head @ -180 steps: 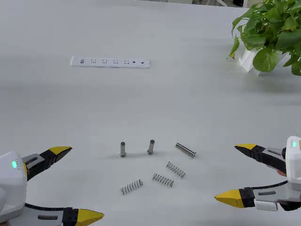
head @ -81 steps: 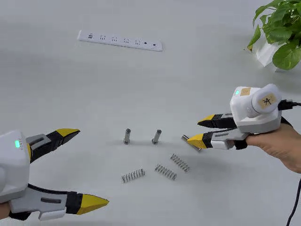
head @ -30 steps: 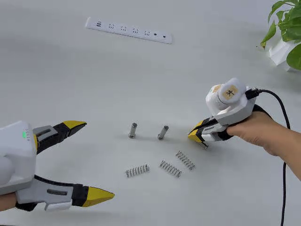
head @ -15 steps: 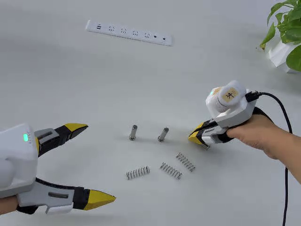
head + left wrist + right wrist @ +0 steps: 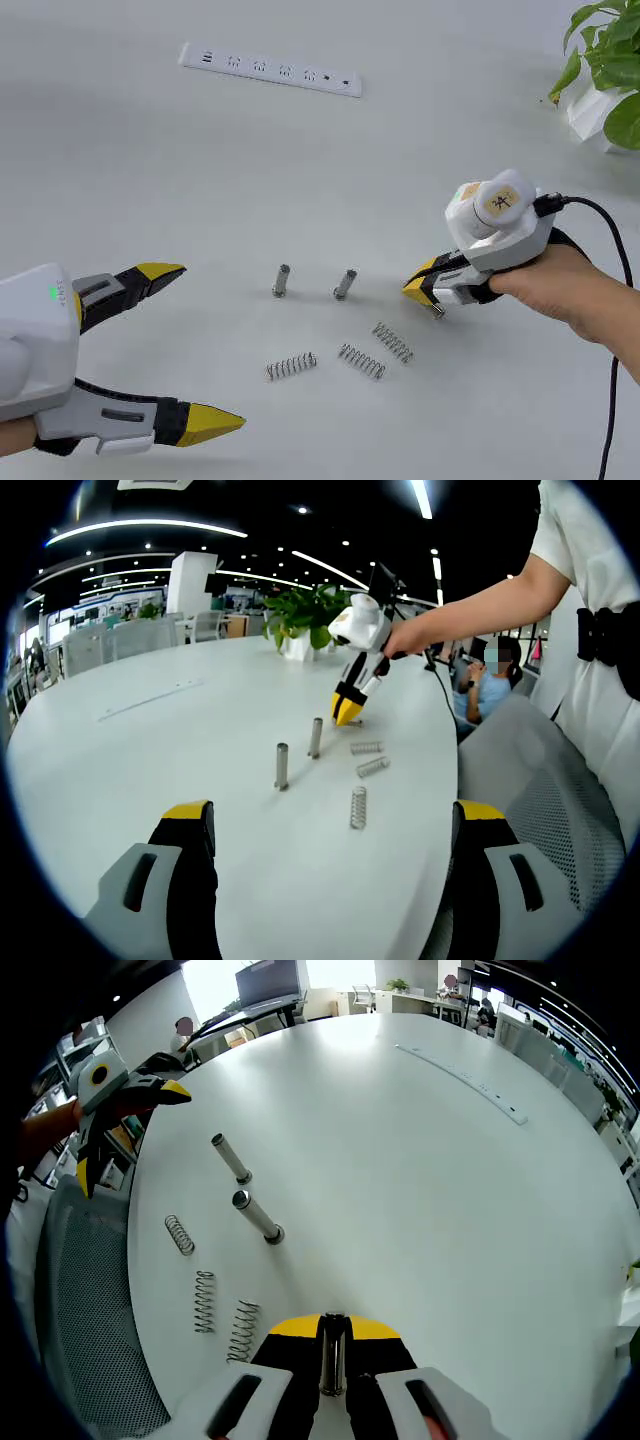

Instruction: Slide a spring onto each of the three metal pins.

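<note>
Head view looks steeply down on the bench [image 5: 300, 150]; the two gripper views skim it low from opposite sides, all sharing the upright pins [image 5: 281, 280].

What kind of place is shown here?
Probably an open-plan office: a large white table carrying a power strip and a potted plant, a mesh office chair beside it, and long ceiling lights.

Open-plan office. A large white meeting table [image 5: 300, 170] with a rounded edge carries a white power strip [image 5: 270, 69] and a potted plant [image 5: 610, 40]. Grey mesh office chairs [image 5: 560, 780] stand at its edge. Long strip lights [image 5: 150, 525] curve across a dark ceiling above rows of further desks and chairs [image 5: 120, 640]. A seated person [image 5: 480, 685] is beyond the table, and a dark screen [image 5: 270, 980] stands at the far end of the room.
</note>
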`<action>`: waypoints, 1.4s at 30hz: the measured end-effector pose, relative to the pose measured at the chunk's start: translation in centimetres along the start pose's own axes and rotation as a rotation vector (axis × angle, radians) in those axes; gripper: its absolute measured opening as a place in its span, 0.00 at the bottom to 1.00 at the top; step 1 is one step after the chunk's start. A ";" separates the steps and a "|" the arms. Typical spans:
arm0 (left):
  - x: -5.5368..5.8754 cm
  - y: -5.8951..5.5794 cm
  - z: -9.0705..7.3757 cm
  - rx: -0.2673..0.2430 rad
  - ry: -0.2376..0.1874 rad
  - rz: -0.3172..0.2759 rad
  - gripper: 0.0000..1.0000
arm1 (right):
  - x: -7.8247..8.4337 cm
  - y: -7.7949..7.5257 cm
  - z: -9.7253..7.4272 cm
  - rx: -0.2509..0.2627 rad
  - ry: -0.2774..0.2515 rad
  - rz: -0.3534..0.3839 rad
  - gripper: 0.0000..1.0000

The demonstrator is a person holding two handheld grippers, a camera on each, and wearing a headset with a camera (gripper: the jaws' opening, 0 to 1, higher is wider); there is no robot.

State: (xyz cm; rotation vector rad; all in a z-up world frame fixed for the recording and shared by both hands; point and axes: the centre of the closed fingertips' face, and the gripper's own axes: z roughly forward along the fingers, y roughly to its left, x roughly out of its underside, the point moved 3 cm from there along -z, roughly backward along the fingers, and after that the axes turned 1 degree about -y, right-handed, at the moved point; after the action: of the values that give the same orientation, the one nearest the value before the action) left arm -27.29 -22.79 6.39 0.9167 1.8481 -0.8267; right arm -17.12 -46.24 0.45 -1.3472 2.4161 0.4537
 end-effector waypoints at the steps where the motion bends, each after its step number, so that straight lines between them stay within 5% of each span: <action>1: 0.0 0.0 0.0 0.000 0.000 0.000 0.98 | 0.0 0.0 -0.1 0.001 -0.002 0.000 0.04; 42: -0.2 -0.5 0.2 0.017 0.005 0.007 0.97 | 1.9 2.0 -4.8 0.059 -0.106 0.044 0.04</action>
State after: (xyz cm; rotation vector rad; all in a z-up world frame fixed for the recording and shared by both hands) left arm -27.50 -23.26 6.60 0.9361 1.8438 -0.8373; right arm -20.40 -48.71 4.10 -1.2160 2.3579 0.4500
